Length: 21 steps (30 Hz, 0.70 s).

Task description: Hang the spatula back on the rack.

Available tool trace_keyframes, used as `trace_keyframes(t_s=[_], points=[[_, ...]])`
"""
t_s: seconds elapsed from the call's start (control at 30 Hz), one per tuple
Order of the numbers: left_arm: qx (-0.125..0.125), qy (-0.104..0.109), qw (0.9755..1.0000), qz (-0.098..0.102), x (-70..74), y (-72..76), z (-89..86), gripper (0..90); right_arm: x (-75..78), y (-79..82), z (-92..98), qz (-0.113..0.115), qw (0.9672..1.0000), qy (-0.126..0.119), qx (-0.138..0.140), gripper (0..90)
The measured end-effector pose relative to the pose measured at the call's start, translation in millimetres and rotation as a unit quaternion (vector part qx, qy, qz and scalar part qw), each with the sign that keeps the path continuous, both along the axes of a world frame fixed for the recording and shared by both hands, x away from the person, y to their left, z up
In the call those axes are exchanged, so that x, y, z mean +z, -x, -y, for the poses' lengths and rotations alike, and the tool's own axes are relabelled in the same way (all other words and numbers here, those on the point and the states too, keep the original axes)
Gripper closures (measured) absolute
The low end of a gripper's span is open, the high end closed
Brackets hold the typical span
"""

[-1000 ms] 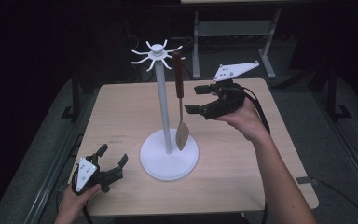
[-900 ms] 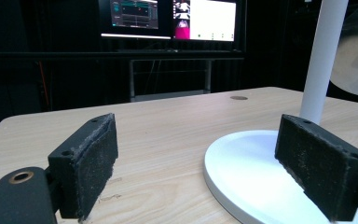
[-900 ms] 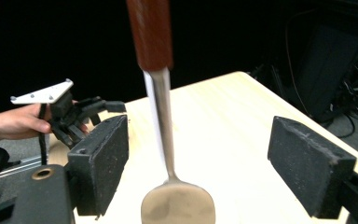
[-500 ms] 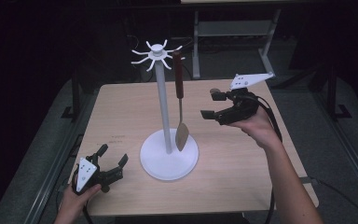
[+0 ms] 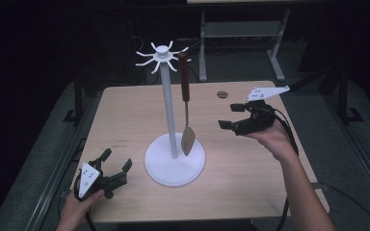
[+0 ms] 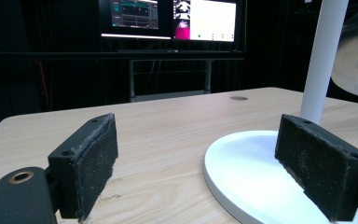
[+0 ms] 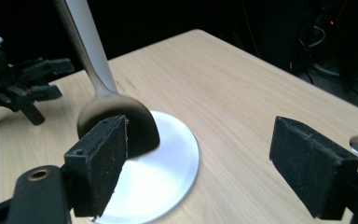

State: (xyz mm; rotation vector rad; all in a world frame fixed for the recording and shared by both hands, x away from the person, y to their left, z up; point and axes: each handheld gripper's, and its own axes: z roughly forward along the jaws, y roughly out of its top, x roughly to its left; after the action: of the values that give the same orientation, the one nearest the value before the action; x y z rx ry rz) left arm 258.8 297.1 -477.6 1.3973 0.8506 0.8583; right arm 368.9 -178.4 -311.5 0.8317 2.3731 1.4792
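A white utensil stand (image 5: 168, 110) with a round base (image 5: 174, 164) and a ring of hooks on top rises from the middle of the table. A spatula (image 5: 187, 108) with a dark brown handle hangs from one hook, its blade just above the base. My right gripper (image 5: 232, 116) is held above the table to the right of the spatula, open and empty. Its own view shows the spatula's blade (image 7: 121, 121) just beyond its left jaw. My left gripper (image 5: 115, 166) rests open near the table's front left corner, facing the base (image 6: 251, 177).
The wooden table (image 5: 250, 178) has a small round grommet (image 5: 222, 94) at its back middle. Monitors (image 6: 168, 18) and a metal frame stand beyond the far edge. The left gripper (image 7: 23, 84) appears at the far left of the right gripper view.
My right gripper has drawn back from the spatula's handle, moving right and down toward the table's right side. The spatula stays hanging on the hook. My left gripper has not moved.
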Motion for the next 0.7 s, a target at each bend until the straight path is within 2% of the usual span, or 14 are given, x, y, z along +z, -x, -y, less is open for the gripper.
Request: trace_keyframes(t_s=[0.5,0.7], points=[[0.000,0.000,1.0000,0.000,0.0,0.0,0.1,12.6,-41.7,8.5,30.2,-0.024,0.9987,0.016,-0.042,17.5],[0.000,0.000,1.0000,0.000,0.0,0.1,0.0,12.6,-64.9,16.6,44.4,-0.035,0.9967,0.022,-0.070,17.4]])
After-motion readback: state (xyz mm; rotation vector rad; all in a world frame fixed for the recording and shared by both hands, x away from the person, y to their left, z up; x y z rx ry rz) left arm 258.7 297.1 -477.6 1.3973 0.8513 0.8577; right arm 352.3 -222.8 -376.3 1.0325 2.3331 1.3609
